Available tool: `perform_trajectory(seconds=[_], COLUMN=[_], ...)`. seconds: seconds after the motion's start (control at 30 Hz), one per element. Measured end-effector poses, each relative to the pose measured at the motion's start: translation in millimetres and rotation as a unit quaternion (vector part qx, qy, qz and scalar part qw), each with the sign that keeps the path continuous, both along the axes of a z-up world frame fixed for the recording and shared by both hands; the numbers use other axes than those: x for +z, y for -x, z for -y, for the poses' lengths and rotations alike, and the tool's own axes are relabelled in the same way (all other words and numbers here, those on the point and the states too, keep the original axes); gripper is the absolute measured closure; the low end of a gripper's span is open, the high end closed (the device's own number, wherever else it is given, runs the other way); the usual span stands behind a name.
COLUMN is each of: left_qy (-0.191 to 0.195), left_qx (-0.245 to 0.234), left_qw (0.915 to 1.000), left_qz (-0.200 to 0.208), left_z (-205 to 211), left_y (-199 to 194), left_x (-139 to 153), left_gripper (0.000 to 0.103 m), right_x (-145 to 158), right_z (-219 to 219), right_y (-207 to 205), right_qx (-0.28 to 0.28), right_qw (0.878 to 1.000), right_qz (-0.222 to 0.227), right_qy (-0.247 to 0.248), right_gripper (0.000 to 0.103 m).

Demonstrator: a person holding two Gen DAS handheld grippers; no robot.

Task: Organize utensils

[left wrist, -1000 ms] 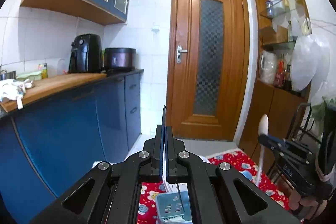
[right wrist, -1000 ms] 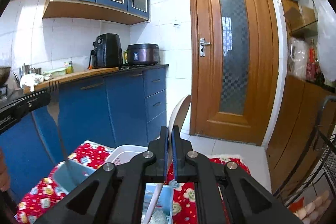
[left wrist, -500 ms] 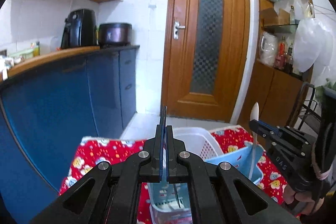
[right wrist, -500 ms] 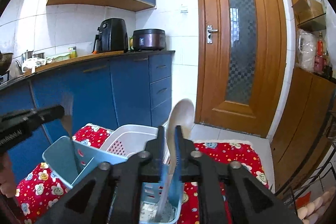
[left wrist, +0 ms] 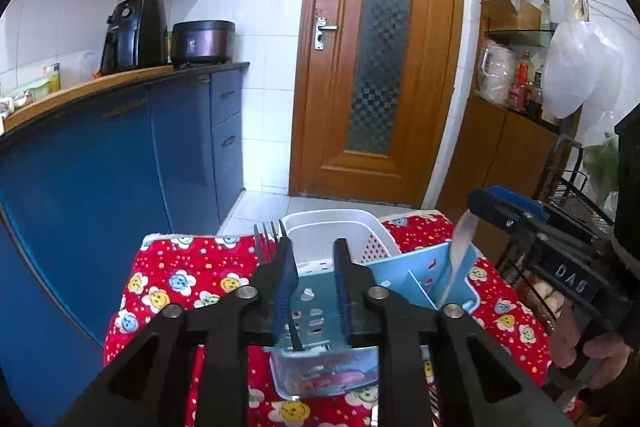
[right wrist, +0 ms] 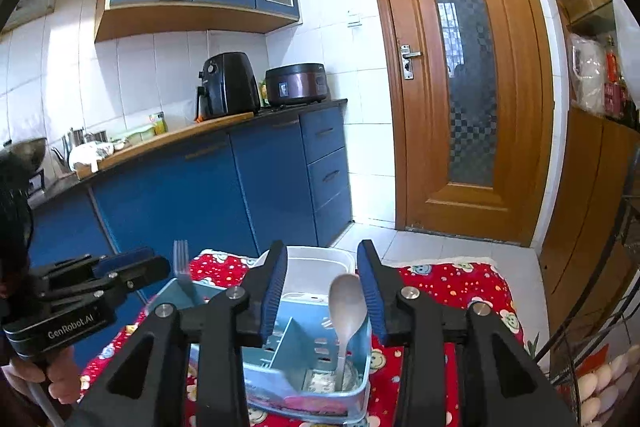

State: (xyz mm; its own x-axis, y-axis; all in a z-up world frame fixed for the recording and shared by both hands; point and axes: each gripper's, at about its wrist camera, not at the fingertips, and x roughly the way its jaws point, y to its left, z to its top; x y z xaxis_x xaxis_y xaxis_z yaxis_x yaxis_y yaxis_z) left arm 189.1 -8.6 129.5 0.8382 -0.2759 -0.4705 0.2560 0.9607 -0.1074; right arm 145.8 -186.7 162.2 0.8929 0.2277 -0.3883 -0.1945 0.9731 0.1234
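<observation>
Hovering over the blue caddy (left wrist: pixel 316 311), the left gripper (left wrist: pixel 314 279) has its jaws spread, nothing between the pads. A fork (left wrist: pixel 269 247) stands tines up in the caddy's left compartment, leaning against the left finger (left wrist: pixel 286 279); its lower handle is hidden behind that finger and the caddy wall. The right gripper (right wrist: pixel 322 287) is spread too, pads clear of the spoon (right wrist: pixel 347 301), which stands bowl up in the caddy's (right wrist: pixel 308 367) right compartment, handle tip down on the floor of it. Behind the caddy sits a white basket (right wrist: pixel 316 263), mostly blocked by the fingers. Both rest on a red flowered cloth (left wrist: pixel 188 267). In the left view the spoon is a pale blur beside the right gripper. Caddy's near edge is cut off by the gripper frames.
</observation>
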Motion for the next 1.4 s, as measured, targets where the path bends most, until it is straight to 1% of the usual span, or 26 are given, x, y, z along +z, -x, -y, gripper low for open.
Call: perform_trajectory(seconds=[0.03,0.13,0.3,0.47,0.67,0.87,1.2,1.4], left_qy=[0.001,0.004,0.009,0.019,0.024,0.024,0.027,0.020], left_qx=[-0.001,-0.007,-0.014,-0.022,-0.034,-0.039,-0.044,-0.052], left_qw=[1.0000,1.0000,0.9998,0.9992,0.9974,0.9946,0.9874,0.9819], left_qz=[0.000,0.000,-0.008,-0.028,-0.059,-0.094,-0.150,-0.181], left_z=[-1.5,-4.0,-5.9,-6.6,-0.7,7.3,17.9,29.3], left_y=[3.5,15.1,31.8,46.9,59.3,61.8,57.5,53.3], left_x=[1.5,5.4,7.0,-1.0,-21.0,-48.0,-87.5,-110.6], left_gripper=[0.073,0.068,0.066,0.066,0.066,0.066,0.066,0.066], right_x=[1.7,1.1,-12.6,-33.4,-62.2,-86.6,-121.6,-136.8], right_z=[1.6,4.8,9.7,16.9,19.4,22.2,22.4,20.5], right_y=[4.5,13.8,28.9,43.6,54.7,57.6,47.8,39.7], right_qx=[-0.002,-0.002,0.000,0.001,0.001,0.001,0.007,0.014], right_qw=[1.000,1.000,0.998,0.995,0.991,0.986,0.978,0.974], right_qz=[-0.004,-0.022,-0.059,-0.095,-0.137,-0.166,-0.209,-0.228], right_qy=[0.000,-0.006,-0.011,-0.014,-0.005,-0.003,-0.004,-0.005], right_gripper=[0.064,0.064,0.064,0.064,0.064,0.064,0.064,0.064])
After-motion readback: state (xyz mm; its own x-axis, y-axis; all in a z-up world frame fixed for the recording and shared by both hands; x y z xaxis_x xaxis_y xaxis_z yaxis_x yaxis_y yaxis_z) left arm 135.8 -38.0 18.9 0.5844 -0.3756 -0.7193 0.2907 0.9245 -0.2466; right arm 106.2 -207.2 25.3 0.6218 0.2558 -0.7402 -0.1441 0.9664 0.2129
